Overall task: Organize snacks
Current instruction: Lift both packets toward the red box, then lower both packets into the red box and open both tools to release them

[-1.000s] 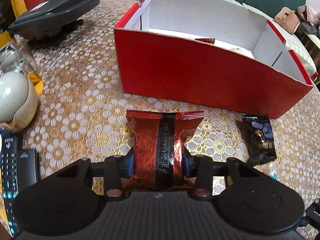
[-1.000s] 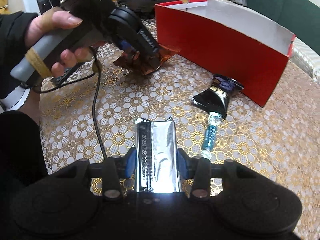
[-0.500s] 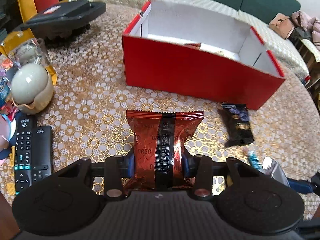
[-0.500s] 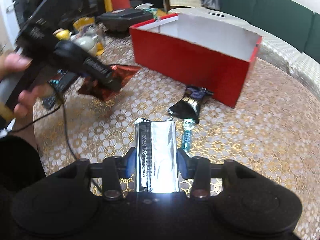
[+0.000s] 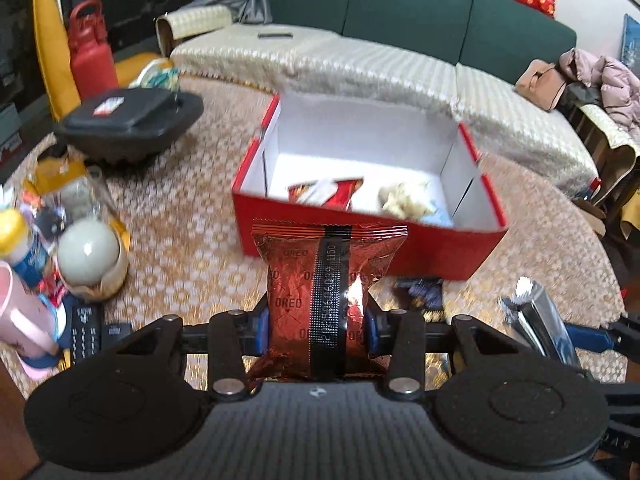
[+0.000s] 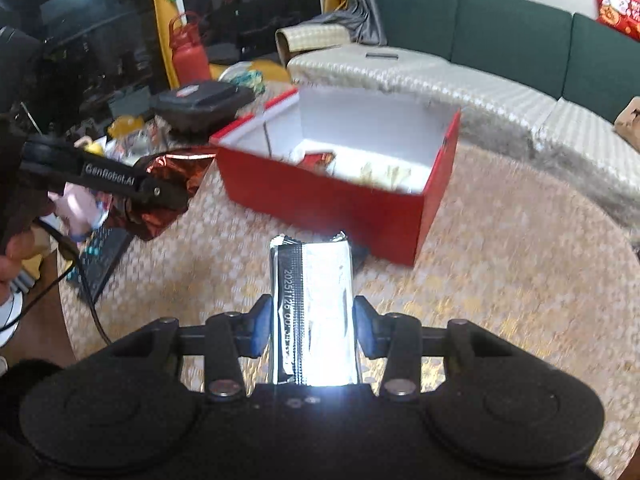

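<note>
So both hands are loaded up right now. The left hand-held gripper (image 5: 316,326) has its blue pads pinched onto a red Oreo pack (image 5: 326,300), a puffy pillow-shaped foil pouch, shiny and crinkly, with a black seam strip and dotted print running down the middle. Its long axis runs straight away from the camera, and the crimped zigzag top edge points at the red box (image 5: 360,240), so the pack hangs up in the air in front of the box's near wall.

The right hand-held gripper (image 6: 314,326) is closed on a silver snack pack (image 6: 316,312), a flatter, narrower foil sleeve, mirror-bright with a dark band of date print along one side. It also points lengthwise away from the camera, toward the box's near corner, and is held above the counter (image 6: 500,280).

That box is cardboard, red outside and plain white inside, open at the top, with a few wrappers already lying on its floor. It sits on a round counter covered in a gold-and-white lacy floral cloth. A dark little packet (image 5: 424,294) lies on the cloth just beside the box.
</note>
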The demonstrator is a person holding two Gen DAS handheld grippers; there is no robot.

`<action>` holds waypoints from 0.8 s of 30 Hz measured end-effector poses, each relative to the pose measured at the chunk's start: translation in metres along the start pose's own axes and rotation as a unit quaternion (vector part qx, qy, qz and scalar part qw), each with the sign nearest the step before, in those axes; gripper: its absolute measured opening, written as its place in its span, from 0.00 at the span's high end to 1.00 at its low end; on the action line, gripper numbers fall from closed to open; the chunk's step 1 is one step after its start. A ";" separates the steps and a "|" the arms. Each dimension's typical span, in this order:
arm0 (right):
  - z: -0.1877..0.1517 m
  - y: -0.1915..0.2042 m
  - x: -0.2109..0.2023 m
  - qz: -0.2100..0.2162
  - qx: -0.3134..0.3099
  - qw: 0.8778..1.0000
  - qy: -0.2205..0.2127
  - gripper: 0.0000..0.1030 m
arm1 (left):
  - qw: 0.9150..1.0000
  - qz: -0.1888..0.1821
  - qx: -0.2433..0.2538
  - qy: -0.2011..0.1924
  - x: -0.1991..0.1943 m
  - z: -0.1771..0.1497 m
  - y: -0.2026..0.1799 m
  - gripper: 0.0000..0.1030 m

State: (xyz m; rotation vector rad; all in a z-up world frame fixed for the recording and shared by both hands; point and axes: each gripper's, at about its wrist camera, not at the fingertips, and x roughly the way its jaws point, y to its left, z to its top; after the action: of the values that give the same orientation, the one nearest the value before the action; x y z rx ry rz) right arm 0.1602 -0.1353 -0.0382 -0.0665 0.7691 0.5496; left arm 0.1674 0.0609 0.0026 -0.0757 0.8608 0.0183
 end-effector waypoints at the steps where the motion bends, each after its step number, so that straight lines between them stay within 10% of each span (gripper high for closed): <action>1: 0.007 0.000 -0.001 -0.002 0.000 1.000 -0.005 0.59 | 1.000 -0.001 0.002 -0.003 -0.001 0.004 -0.002 0.59; 24: 0.122 -0.026 0.048 -0.057 -0.028 0.997 -0.046 0.59 | 0.998 0.018 0.045 -0.029 0.038 0.104 -0.016 0.59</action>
State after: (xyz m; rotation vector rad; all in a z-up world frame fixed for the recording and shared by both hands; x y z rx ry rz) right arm 0.2793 -0.1057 0.0140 -0.1355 0.6566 0.4627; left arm 0.2716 0.0517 0.0417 0.0252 0.8040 0.0152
